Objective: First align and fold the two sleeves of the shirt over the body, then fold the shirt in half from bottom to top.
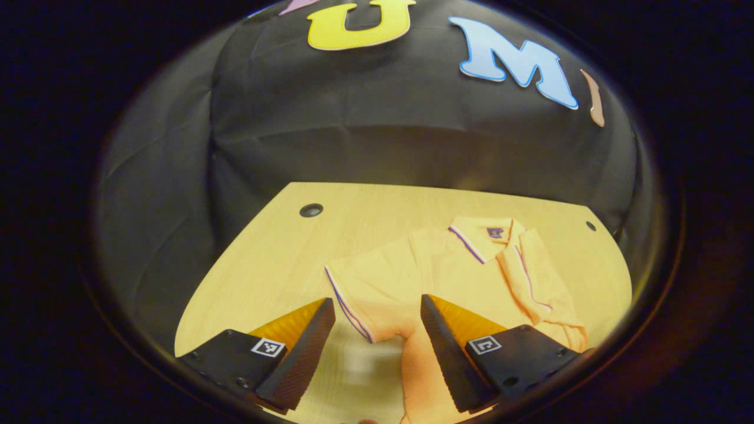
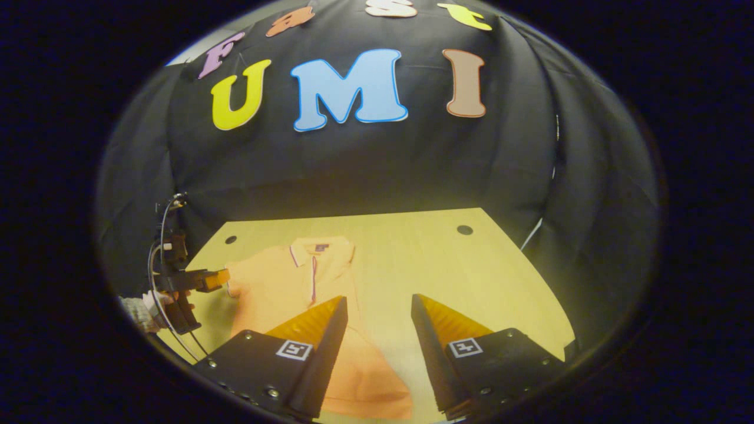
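Shirt (image 1: pixel 447 277): orange polo with striped collar and cuff trim, lying flat on the wooden table (image 1: pixel 277 247), collar toward the top of the frame. In the left gripper view it fills the lower centre and right; in the right gripper view it lies lower left.
Far sleeve (image 1: pixel 539 277): at right in the left gripper view, already laid inward over the body, trim running down the chest. Judged the first sleeve fold, done.
Near sleeve (image 1: pixel 353 294): spread outward at centre-left of the left gripper view, striped cuff edge lying just ahead of the open fingers. Judged the next thing to fold.
Left gripper (image 1: pixel 377 335): spread wide, gripping nothing, low above the near sleeve's cuff; likely placed so the fingers can straddle the cuff edge and pinch it. Seen from the right gripper view at the far left edge, held by a hand (image 2: pixel 154 306), its tip beside the shirt's shoulder.
Right gripper (image 2: pixel 379 330): released, nothing between the fingers, hanging over the shirt's lower body and bare table at bottom centre; probably held back there, ready for the bottom hem.
Progress: one sleeve over, one left, bottom-to-top fold not yet begun.
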The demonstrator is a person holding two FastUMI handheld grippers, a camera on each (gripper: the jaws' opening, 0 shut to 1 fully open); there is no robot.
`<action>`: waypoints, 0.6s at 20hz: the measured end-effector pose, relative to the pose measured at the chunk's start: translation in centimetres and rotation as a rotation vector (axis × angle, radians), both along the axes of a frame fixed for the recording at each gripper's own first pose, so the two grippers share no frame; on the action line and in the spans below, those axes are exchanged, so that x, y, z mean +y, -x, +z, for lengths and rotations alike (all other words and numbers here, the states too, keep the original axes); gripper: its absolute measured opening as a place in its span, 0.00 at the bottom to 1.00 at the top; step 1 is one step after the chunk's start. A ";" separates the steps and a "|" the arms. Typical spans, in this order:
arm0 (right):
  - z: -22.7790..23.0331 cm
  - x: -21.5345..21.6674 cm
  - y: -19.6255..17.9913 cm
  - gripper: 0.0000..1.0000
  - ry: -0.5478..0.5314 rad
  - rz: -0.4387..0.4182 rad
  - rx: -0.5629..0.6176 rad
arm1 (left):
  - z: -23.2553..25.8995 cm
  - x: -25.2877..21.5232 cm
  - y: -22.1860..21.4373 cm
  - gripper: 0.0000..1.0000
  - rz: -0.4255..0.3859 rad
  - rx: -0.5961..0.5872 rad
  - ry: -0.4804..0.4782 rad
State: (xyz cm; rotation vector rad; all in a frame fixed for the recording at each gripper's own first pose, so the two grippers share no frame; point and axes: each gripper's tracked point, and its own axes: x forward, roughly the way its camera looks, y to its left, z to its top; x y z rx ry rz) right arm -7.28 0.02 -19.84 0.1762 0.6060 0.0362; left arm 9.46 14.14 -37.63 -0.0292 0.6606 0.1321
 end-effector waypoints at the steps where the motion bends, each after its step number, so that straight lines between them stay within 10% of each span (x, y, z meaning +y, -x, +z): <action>1: -0.2 -0.8 0.6 0.69 0.000 -0.021 0.010 | -0.9 0.2 -0.3 0.96 0.002 0.017 -0.002; 12: -1.5 -3.5 3.4 0.69 0.004 -0.128 0.067 | -7.1 1.5 0.4 0.99 0.068 0.155 0.022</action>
